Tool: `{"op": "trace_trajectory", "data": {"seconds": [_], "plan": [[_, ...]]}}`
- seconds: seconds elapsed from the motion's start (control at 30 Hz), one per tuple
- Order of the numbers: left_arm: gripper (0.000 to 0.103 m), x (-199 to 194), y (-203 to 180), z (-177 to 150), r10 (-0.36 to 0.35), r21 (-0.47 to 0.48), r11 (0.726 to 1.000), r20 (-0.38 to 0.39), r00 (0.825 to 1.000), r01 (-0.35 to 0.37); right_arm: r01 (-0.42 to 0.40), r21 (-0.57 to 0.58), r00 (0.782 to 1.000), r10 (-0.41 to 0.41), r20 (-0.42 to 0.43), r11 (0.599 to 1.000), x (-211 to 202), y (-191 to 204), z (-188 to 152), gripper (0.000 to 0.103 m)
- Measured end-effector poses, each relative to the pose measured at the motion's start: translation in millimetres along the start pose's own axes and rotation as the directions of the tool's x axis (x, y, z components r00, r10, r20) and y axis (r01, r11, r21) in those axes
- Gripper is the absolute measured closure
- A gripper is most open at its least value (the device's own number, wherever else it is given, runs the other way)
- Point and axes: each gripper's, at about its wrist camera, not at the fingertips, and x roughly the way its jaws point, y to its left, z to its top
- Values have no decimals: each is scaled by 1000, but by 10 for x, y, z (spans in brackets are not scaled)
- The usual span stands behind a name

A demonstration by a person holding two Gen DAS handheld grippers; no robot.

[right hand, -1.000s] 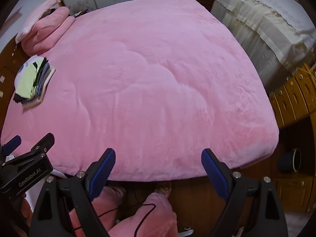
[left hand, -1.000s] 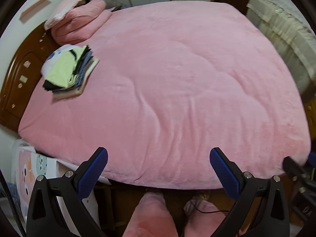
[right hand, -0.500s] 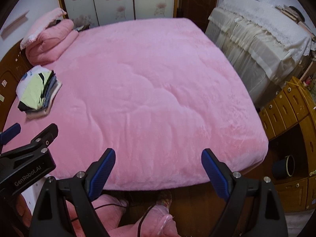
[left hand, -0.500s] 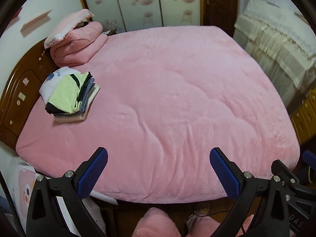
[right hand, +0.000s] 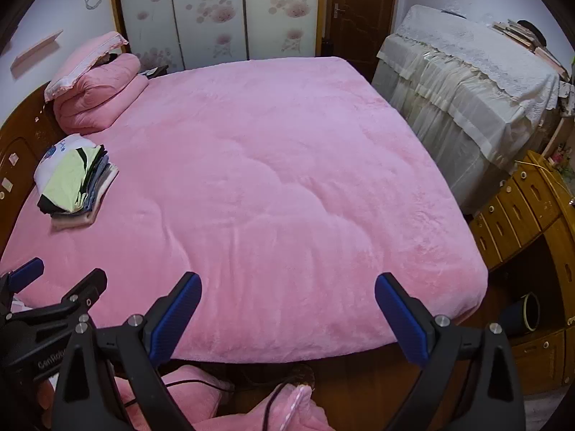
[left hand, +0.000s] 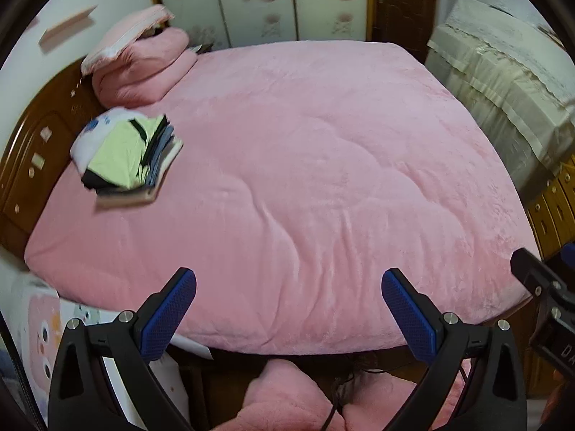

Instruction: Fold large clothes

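A stack of folded clothes, lime green and white on top, lies on the left of the pink bedspread near the headboard; the right wrist view shows the stack too. My left gripper hangs open over the bed's near edge with nothing between its blue pads. My right gripper is beside it, jaws opening wide and empty. No garment is spread on the bed.
A rolled pink quilt and pillow sit at the headboard. A cream-covered table and wooden drawers stand right of the bed. A dark bin is on the floor. Pink-slippered feet show below.
Both grippers rose and tilted up, so the wardrobe doors and far wall came into view. The right gripper's fingers stand a little wider apart than before.
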Motion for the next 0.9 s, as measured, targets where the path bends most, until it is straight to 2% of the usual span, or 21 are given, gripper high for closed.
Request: {"op": "trace_trajectory", "data": {"seconds": [0.43,0.5,0.67,0.9], "plan": [[1,7,-126,-95,27,-2,1000,-6,1000,-27,-55,-23,997,54,-53,998,151,88,-78,5],[1,-3,-121,-100,29,-16,999,-3,1000,-29,-57,-36,997,56,-47,998,139,111,-72,0],[1,5,-107,-111,24,-36,999,-7,1000,-24,-51,-79,999,50,-15,996,76,194,-69,0],[1,-14,-78,-113,28,-50,998,-5,1000,-28,-57,-98,998,55,-16,994,87,231,-41,0]]}}
